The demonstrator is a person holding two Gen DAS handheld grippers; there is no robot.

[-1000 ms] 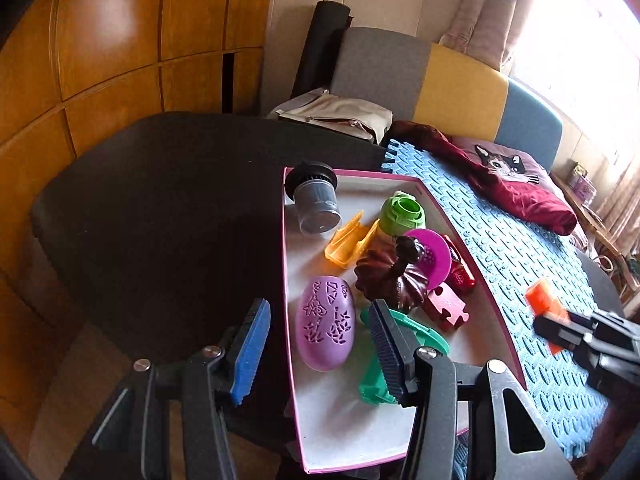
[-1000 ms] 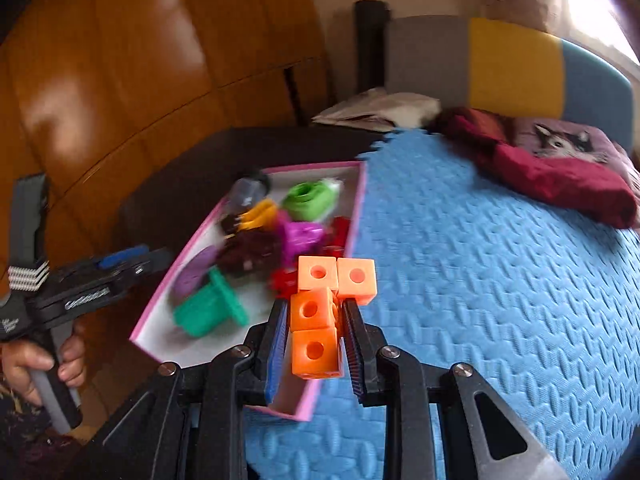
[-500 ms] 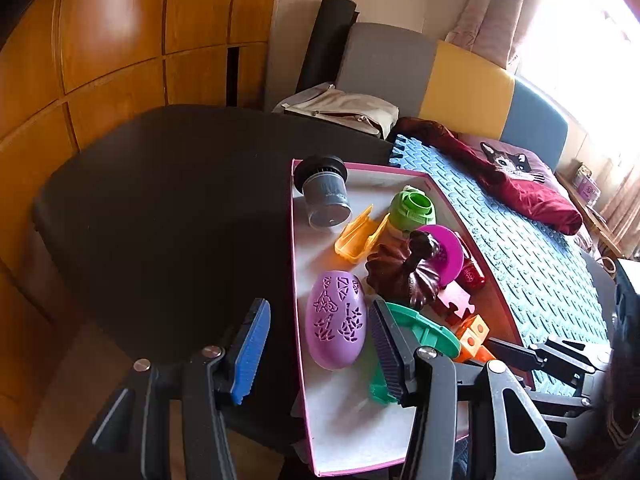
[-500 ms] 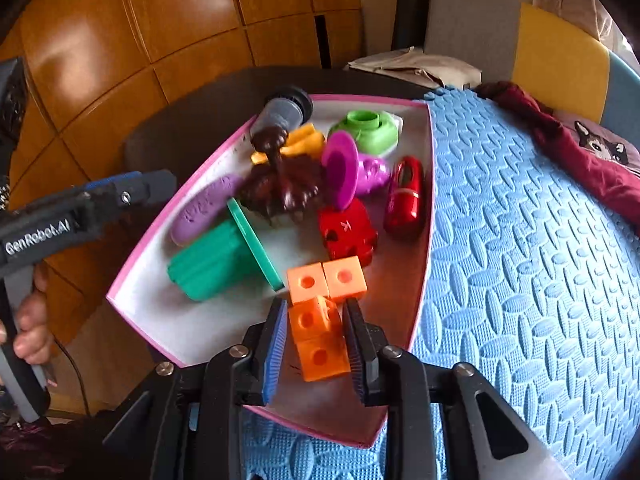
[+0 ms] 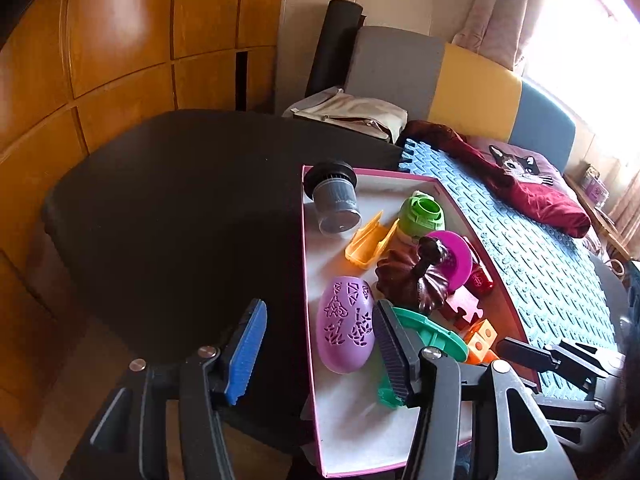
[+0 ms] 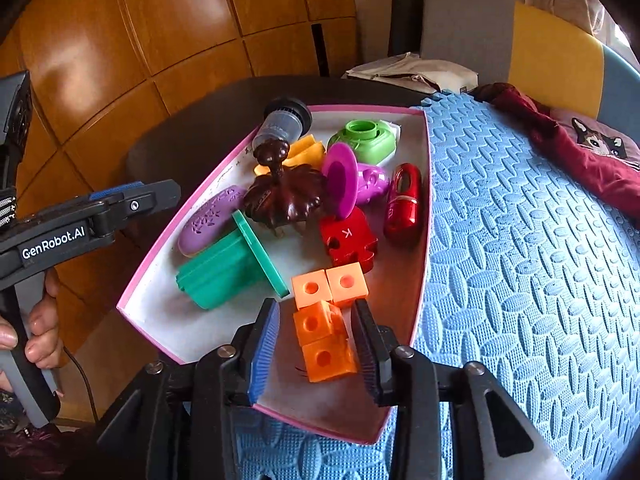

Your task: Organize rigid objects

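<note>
In the left wrist view, the left gripper [image 5: 316, 348] is seen at the bottom of the frame with its fingers apart and nothing clamped; the left wall of the pink-rimmed box [image 5: 308, 300] lies between them. The box rests on the dark counter [image 5: 180, 208]. Just beyond the right finger lie the purple oval case [image 5: 346, 326] and the green flanged part [image 5: 424, 340]. The orange cube cluster [image 5: 478, 340] is glimpsed at lower right, beside the tip of the right gripper [image 5: 520, 354].

In the right wrist view, the orange cube cluster [image 6: 326, 320] is seen lying on the box floor in the near corner, its long axis running away from the camera, straight between the fingers of the right gripper [image 6: 316, 344]. Those jaws have just been opening; gaps show on both sides, so the cluster is judged released. The right hand is clearly the nearer. Also held in the box [image 6: 428, 184] are a red puzzle piece [image 6: 348, 242], a red capsule [image 6: 404, 202], a dark brown pumpkin-shaped piece [image 6: 284, 196], a magenta part [image 6: 352, 184] and a grey capped jar [image 6: 282, 124].
</note>
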